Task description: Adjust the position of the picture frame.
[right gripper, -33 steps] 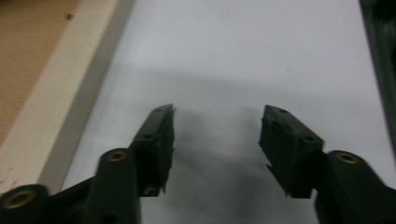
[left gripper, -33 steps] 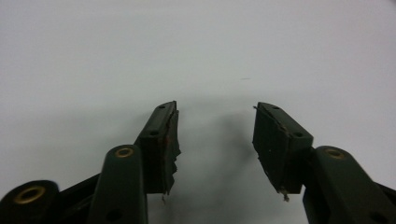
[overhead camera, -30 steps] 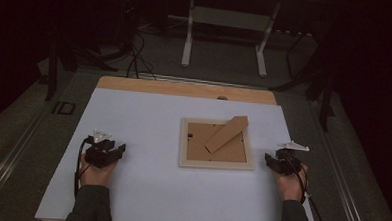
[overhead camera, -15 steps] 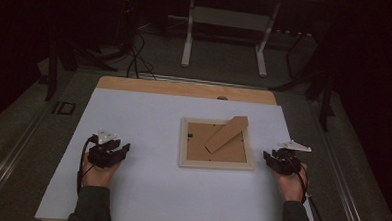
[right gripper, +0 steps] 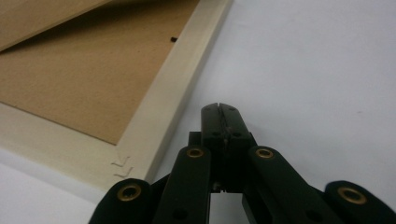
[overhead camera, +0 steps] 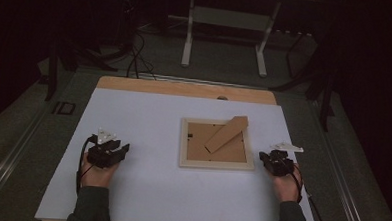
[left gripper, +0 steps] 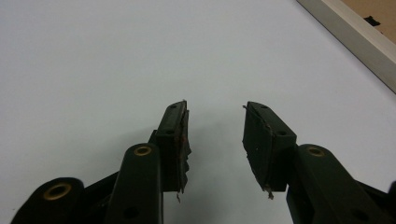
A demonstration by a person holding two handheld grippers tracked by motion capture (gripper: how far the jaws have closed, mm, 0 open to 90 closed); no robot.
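A light wooden picture frame [overhead camera: 216, 165] lies face down in the middle of the table, its brown backing board [right gripper: 84, 79] up and its easel stand [overhead camera: 227, 133] lifted. My left gripper [overhead camera: 123, 150] rests on the white surface well to the left of it. Its jaws [left gripper: 215, 105] are open, have just been closing a little, and hold nothing. My right gripper [overhead camera: 263, 157] sits just off the frame's near right corner [right gripper: 135, 154]. Its jaws [right gripper: 220, 106] have just closed and are shut on nothing, beside the rim and not touching it.
A white sheet [overhead camera: 148, 118] covers the table, with a bare wooden strip [overhead camera: 185, 88] along the far edge. The frame's pale rim [left gripper: 355, 37] crosses the top right corner of the left gripper view. Beyond the table stand a white desk leg [overhead camera: 188, 30] and floor cables [overhead camera: 136, 58].
The right gripper's jaws have drawn together. Both hands have stayed where they were, and the frame has not moved.
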